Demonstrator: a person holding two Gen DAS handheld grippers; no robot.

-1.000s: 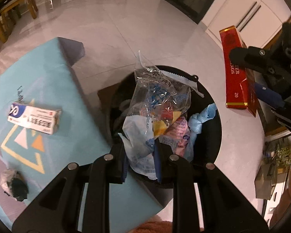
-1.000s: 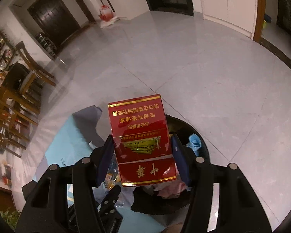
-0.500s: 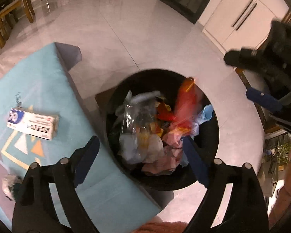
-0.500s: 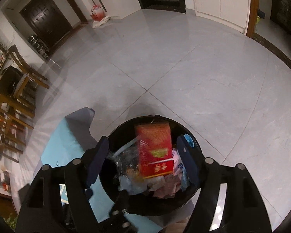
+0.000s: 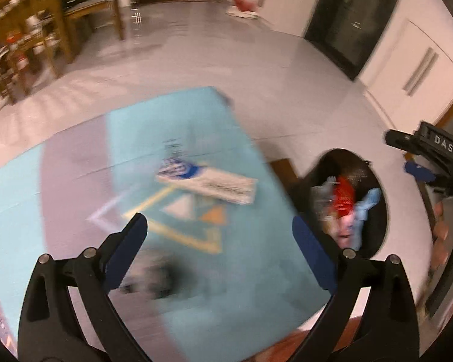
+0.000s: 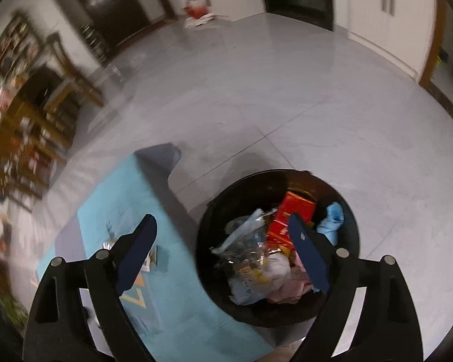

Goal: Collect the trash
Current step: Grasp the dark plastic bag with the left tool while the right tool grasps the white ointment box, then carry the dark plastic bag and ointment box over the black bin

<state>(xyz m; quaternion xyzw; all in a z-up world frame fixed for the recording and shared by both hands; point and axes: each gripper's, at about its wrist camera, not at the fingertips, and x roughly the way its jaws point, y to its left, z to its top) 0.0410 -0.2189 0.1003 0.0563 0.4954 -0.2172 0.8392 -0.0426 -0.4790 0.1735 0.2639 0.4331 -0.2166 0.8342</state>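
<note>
- Jaws of both my grippers have just been opening and now stand wide, nothing between them.
- Since a second ago, the red carton [image 6: 290,215] has left my right gripper [image 6: 223,249] and the plastic bag [image 6: 247,241] my left; both lie in the black bin [image 6: 274,316].
- My left gripper [image 5: 219,239] now hangs over the teal mat [image 5: 250,310]: white box [image 5: 208,181] just ahead, blurred dark wad [image 5: 157,282] between my fingers. Those remain.

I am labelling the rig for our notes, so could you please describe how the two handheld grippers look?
Both the left gripper and right gripper have black, cut-out arms with silver pivot bolts and blue fingers. White "DAS" lettering marks the right one.
</note>
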